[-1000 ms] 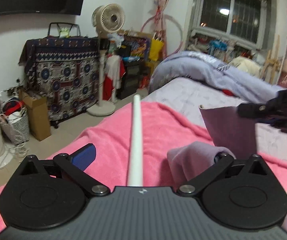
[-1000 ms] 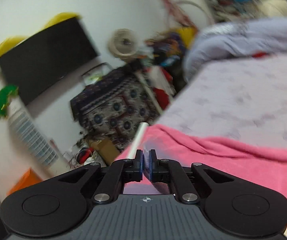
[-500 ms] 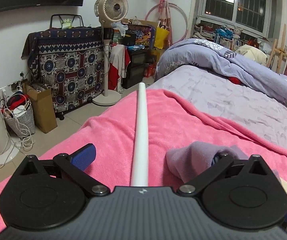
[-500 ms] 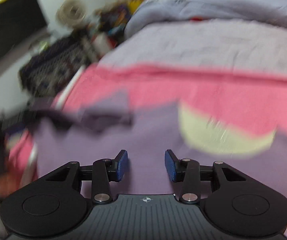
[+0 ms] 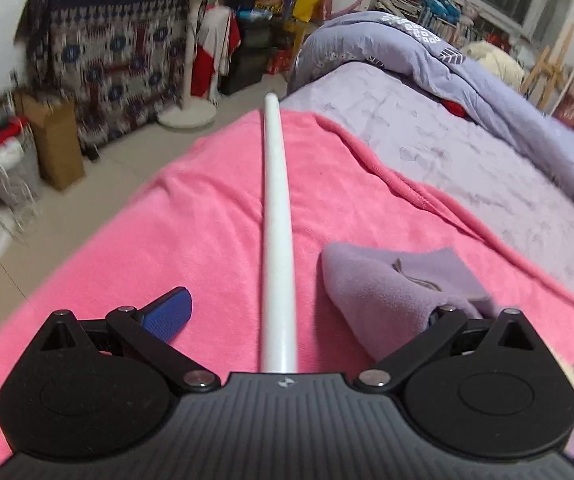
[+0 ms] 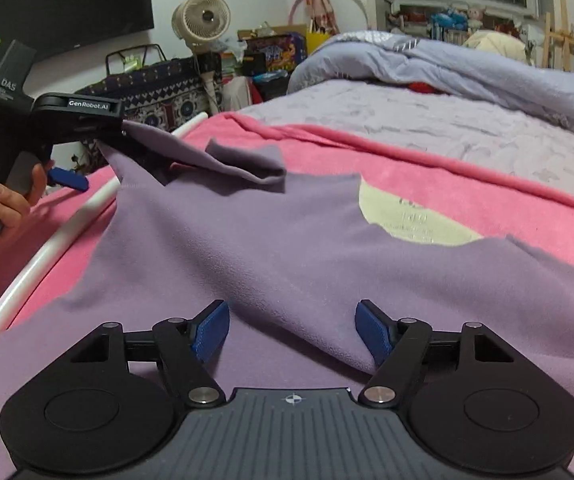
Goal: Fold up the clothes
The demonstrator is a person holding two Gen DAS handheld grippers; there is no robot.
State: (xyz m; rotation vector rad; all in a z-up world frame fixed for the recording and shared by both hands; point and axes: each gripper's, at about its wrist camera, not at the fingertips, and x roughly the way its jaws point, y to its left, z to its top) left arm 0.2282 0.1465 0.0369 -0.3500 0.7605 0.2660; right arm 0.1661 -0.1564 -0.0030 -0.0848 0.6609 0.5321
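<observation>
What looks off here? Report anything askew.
A corner of the purple garment is draped over one finger of the left gripper, whose jaws stand wide open, so it looks hooked rather than clamped. A white pole also lies on the pink blanket, running between those jaws beside the garment.

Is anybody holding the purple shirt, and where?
The right gripper is open, holding nothing. The shirt's sleeve end drapes over one finger of the open left gripper.

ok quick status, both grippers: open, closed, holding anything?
Left gripper: open wide; purple garment draped over its right finger, white pole running between the fingers, nothing clamped.
Right gripper: open, above the garment, holding nothing.
</observation>
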